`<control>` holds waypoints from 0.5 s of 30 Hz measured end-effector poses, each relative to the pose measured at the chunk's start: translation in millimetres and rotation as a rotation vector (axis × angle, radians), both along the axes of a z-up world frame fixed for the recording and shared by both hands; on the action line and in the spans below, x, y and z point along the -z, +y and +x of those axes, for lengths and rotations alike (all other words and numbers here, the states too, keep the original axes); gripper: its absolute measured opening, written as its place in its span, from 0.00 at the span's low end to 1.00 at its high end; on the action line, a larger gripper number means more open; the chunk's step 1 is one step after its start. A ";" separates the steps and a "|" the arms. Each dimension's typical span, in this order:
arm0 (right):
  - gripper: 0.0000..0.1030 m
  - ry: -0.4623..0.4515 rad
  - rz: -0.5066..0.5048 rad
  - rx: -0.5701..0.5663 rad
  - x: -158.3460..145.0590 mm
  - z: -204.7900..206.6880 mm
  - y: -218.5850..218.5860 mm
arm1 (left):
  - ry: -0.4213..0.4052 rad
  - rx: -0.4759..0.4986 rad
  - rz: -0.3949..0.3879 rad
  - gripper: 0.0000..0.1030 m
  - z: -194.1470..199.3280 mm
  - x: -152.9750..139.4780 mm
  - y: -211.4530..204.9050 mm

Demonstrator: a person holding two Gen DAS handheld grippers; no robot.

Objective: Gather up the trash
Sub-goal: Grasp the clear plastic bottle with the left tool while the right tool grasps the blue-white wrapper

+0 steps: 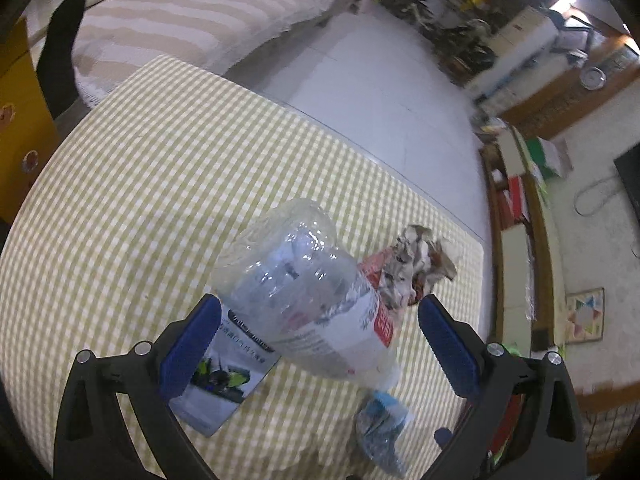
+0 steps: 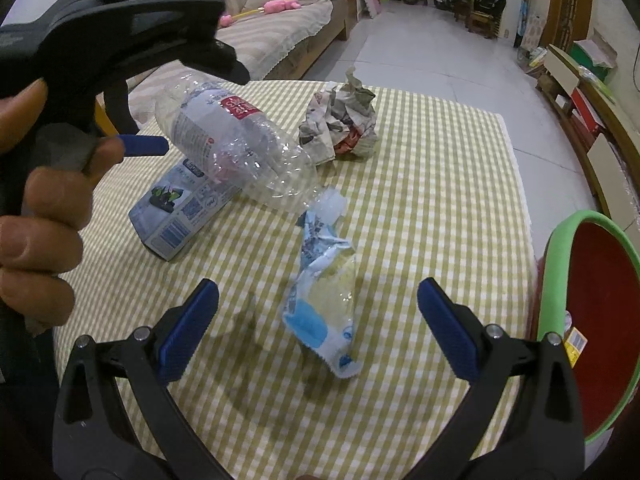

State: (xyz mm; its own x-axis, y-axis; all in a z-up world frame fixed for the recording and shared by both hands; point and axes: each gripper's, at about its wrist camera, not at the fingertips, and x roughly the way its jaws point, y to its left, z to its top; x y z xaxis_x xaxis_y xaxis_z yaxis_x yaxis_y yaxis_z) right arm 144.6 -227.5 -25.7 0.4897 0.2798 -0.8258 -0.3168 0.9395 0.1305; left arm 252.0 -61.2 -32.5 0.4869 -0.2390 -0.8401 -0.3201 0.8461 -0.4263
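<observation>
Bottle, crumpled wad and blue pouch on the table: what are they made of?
Bottle: clear, glossy thin plastic, dented, see-through. Crumpled wad: matte printed paper, likely newspaper, with sharp creases. Blue pouch: shiny plastic film, probably, wrinkled and partly see-through.

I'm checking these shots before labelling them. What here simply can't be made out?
- Left wrist view: the box is partly covered by the clear bottle and a blue finger.
- Left wrist view: the crushed wrapper is blurred, and the bottle hides its top.
- Right wrist view: the bin is cut by the frame edge, so its contents are mostly unseen.
- Both views: label print is too small to read.
- Neither view settles whether the left gripper touches the bottle.
</observation>
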 end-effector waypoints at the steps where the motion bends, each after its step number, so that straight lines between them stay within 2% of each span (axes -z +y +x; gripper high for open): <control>1: 0.95 0.001 0.003 0.000 0.6 0.6 -0.5 | 0.004 -0.011 0.018 0.91 2.0 0.8 -3.1; 3: 0.91 0.009 0.013 -0.001 3.9 3.3 -2.0 | 0.013 -0.027 0.036 0.84 5.0 2.7 -6.0; 5: 0.77 0.026 0.019 -0.007 9.4 5.9 -2.2 | 0.022 -0.027 0.044 0.78 6.7 6.1 -5.3; 7: 0.69 0.041 0.021 -0.014 14.0 6.5 -2.3 | 0.030 -0.011 0.051 0.78 8.4 12.2 -4.8; 11: 0.37 0.054 0.025 -0.003 21.7 8.7 -6.2 | 0.000 0.017 0.045 0.75 10.7 14.4 -2.3; 15: 0.32 0.061 0.060 0.002 21.4 8.1 -7.6 | -0.015 0.040 0.035 0.73 14.5 14.7 -1.8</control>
State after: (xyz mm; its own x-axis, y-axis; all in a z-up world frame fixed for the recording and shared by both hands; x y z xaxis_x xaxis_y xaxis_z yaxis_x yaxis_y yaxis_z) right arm 152.7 -235.0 -47.1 0.4398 0.3282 -0.8360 -0.3043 0.9302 0.2051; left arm 266.4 -62.9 -47.2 0.4904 -0.2294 -0.8408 -0.2795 0.8723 -0.4011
